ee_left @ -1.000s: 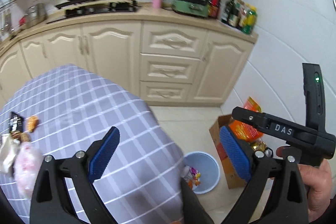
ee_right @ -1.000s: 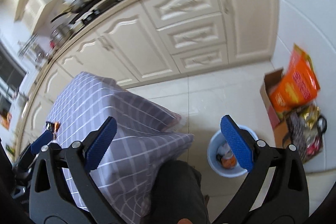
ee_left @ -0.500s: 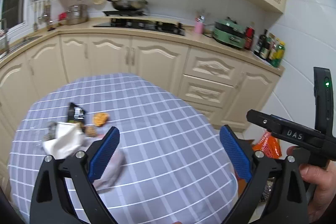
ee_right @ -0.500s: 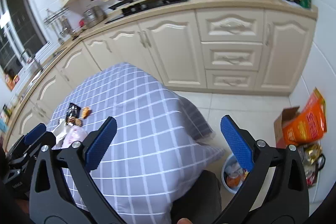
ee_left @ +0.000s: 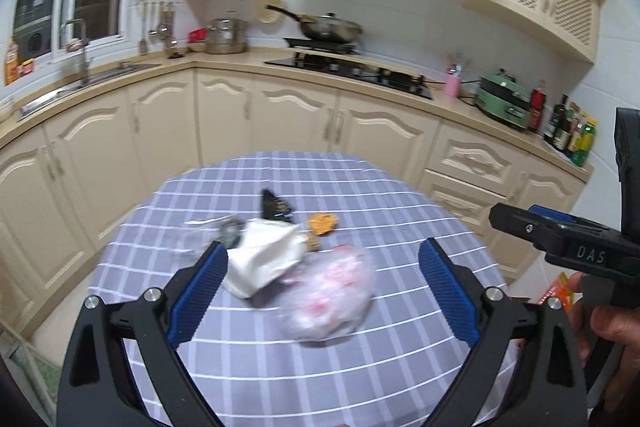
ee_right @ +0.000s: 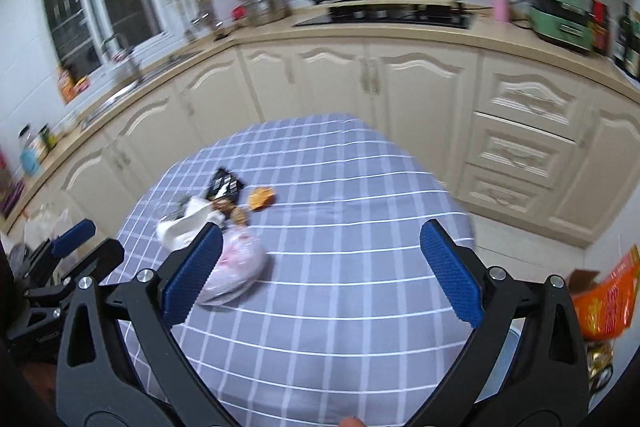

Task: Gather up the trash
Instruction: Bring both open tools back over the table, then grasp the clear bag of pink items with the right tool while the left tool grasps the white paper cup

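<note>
Both tongs spread wide, empty, above trash pile on checked tablecloth.

Cream kitchen cabinets, wok on black hob, steel pot, green cooker, pink cup, bottles, sink tap.

Trash cluster left, tablecloth right bare

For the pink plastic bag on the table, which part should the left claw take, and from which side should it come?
Take the pink plastic bag at its raised, crumpled middle, coming down from above with the left claw open wide. It lies as a soft, low mound on the checked tablecloth, so probably no edge offers a firm hold. Keep toward its right side, since the white bag touches its left.
</note>
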`<state>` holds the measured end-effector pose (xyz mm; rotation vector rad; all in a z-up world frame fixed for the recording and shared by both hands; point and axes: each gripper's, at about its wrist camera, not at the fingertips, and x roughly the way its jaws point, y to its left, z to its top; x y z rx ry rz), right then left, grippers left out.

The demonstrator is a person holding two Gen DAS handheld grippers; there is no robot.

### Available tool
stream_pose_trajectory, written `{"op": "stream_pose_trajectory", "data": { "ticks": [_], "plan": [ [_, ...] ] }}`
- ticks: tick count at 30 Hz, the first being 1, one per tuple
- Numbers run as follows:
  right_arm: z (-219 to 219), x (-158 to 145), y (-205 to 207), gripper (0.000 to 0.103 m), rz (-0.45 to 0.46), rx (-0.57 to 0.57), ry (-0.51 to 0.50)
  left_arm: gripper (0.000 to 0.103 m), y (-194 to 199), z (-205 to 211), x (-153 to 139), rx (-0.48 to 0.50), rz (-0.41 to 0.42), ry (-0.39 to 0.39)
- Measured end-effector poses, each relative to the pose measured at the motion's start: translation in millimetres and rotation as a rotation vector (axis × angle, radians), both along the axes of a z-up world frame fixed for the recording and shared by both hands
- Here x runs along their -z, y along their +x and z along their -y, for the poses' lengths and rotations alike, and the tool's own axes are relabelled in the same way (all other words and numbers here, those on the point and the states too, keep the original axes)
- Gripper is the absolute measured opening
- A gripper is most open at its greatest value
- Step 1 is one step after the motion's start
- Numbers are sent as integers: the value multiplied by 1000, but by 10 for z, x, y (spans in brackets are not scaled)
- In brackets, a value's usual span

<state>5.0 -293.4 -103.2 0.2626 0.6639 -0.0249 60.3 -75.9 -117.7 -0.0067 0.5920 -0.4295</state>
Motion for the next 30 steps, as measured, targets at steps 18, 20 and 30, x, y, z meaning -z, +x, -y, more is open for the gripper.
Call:
{"op": "stream_pose_trajectory", "data": {
  "ticks": [18,20,30],
  "plan": [
    [-764,707,783,97,-192,-182,67,94,294,-585,330,-130,-51,48],
    [-811,843,912,95,-223,-197,74,94,368,-575,367,-131,-59,55],
    [-669,937,838,50,-227,-231,83,94,744,-316,557,-74,-68,145]
  ]
}}
